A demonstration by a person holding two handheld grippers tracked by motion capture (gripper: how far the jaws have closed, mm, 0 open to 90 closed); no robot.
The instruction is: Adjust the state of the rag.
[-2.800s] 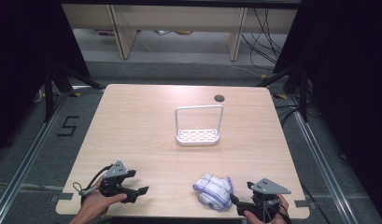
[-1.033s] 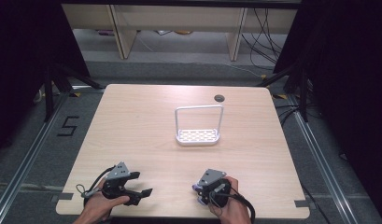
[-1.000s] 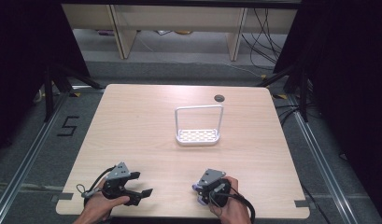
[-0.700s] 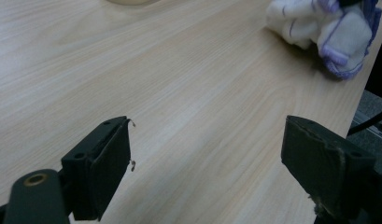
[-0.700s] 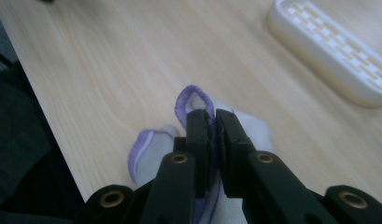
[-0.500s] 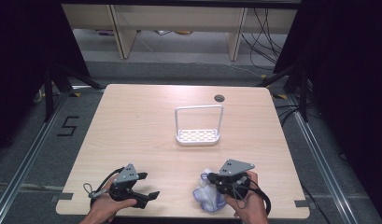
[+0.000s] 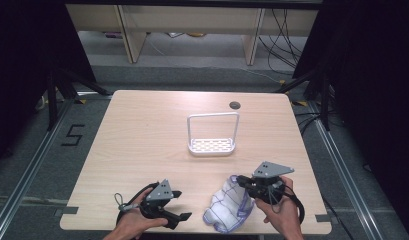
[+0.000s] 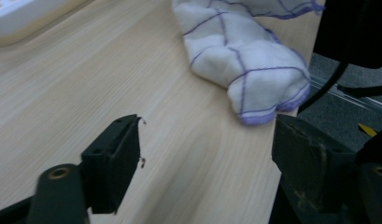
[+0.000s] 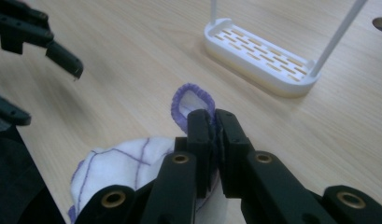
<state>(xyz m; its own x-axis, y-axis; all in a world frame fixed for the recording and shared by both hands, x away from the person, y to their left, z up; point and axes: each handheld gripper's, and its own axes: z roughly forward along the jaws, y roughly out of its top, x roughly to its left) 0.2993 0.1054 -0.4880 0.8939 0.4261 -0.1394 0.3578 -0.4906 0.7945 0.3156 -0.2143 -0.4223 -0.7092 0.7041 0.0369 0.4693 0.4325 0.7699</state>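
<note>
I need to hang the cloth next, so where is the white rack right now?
In the high view the white rack stands upright near the table's middle, just below the round hole, apart from the cloth held in the right claw.

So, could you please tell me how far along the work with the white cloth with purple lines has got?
Done: the right gripper is shut on the purple loop of the white cloth with purple lines, which lies bunched at the near edge of the pale wooden table. In hand: the left gripper is open beside the cloth, not touching it. Left: probably hanging it on the white plastic rack, which stands bare.
</note>
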